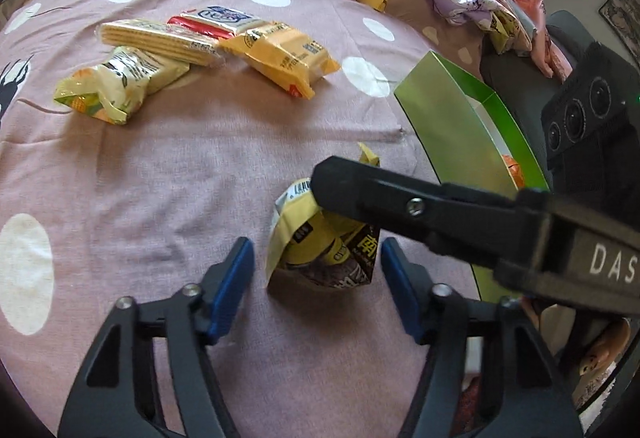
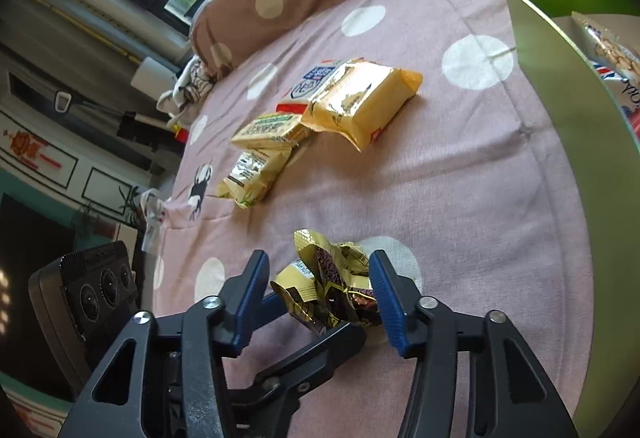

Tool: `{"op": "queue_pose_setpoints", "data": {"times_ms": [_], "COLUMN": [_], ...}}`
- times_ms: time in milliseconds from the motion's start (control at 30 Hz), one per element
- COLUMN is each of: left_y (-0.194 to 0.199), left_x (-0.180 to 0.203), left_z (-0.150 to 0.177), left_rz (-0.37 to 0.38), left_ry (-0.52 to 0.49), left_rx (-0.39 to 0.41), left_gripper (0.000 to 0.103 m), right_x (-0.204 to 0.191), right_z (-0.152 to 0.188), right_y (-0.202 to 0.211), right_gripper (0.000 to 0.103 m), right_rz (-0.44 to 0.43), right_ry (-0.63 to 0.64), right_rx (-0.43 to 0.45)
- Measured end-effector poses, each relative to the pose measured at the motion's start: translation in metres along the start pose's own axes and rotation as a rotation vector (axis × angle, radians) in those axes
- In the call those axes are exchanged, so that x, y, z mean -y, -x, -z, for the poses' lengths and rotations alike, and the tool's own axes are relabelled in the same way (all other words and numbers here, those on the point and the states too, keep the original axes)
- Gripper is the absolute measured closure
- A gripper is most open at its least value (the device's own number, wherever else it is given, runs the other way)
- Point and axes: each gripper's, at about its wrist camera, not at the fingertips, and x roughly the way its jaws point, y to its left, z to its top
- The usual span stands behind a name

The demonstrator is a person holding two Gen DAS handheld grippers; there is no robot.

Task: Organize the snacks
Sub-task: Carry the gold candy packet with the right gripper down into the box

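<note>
On the pink spotted bed [image 1: 168,166], near its front edge, a crumpled gold and brown snack packet [image 1: 320,250] sits between both my tools; my left gripper [image 1: 318,292] has its jaws spread to either side of the packet with a gap on each flank, touching nothing; my right gripper [image 2: 318,302] reaches across it, its right pad against the foil and the left one just clear, so I judge it not yet pinched. Beside it stands the green box [image 1: 448,118], already holding at least two packets, one orange and one clear bag of puffs [image 2: 608,50]; further up the bed four more lie clustered: a yellow packet [image 1: 280,58], a wafer pack [image 1: 160,40], a red and blue pack [image 1: 216,20], a pale corn bag [image 1: 120,84]; so I reckon about a third done, five left.
</note>
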Motion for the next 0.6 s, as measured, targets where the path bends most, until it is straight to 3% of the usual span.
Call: {"op": "queue_pose_setpoints", "data": {"times_ms": [67,300,600], "left_y": [-0.002,0.006,0.041], "left_x": [0.001,0.007,0.037], "left_z": [0.001,0.003,-0.007], "left_rz": [0.004,-0.009,-0.042], "left_ry": [0.0,-0.016,-0.083], "left_rx": [0.002,0.025,0.157], "left_gripper": [0.049,0.055,0.056], "right_x": [0.0,-0.008,-0.032], "right_z": [0.001,0.004,0.003], "right_y": [-0.003,0.006,0.051], "right_gripper": [0.058,0.06,0.06], "right_rz": [-0.011,-0.007,-0.048], "right_ry": [0.0,0.028,0.113], "right_rx": [-0.013,0.022,0.146]}}
